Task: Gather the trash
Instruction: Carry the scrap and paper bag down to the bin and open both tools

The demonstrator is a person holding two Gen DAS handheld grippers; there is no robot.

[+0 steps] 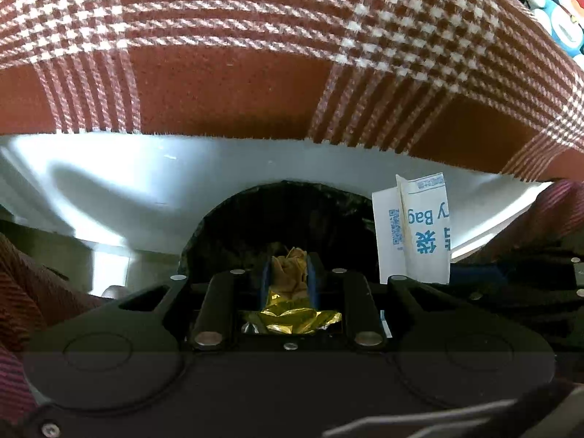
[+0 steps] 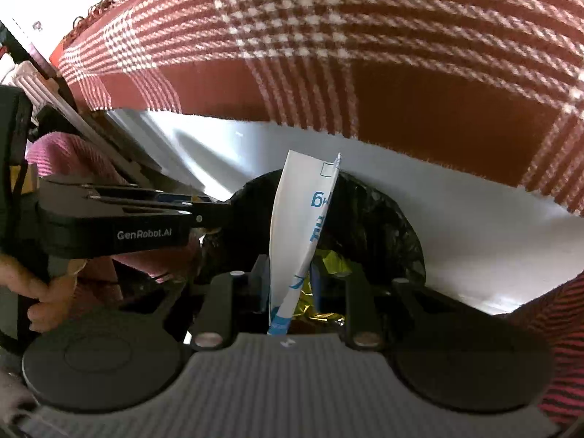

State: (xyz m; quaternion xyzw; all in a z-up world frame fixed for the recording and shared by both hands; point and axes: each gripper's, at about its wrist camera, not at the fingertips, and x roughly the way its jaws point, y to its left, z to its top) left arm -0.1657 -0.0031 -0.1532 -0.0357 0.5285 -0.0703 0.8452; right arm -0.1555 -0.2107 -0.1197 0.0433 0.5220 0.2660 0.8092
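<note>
My left gripper is shut on a crumpled gold foil wrapper, held just over the dark mouth of a bin lined with a black bag. My right gripper is shut on a white paper bag with blue print, which stands upright over the same black-lined bin. That white bag shows at the right in the left wrist view. The left gripper's body reaches in from the left in the right wrist view. Gold foil shows behind the right fingers.
A red and white plaid cloth hangs over a white tabletop edge right above the bin. A blue and white plush toy sits at the far top right. A person's hand and red striped sleeves flank the grippers.
</note>
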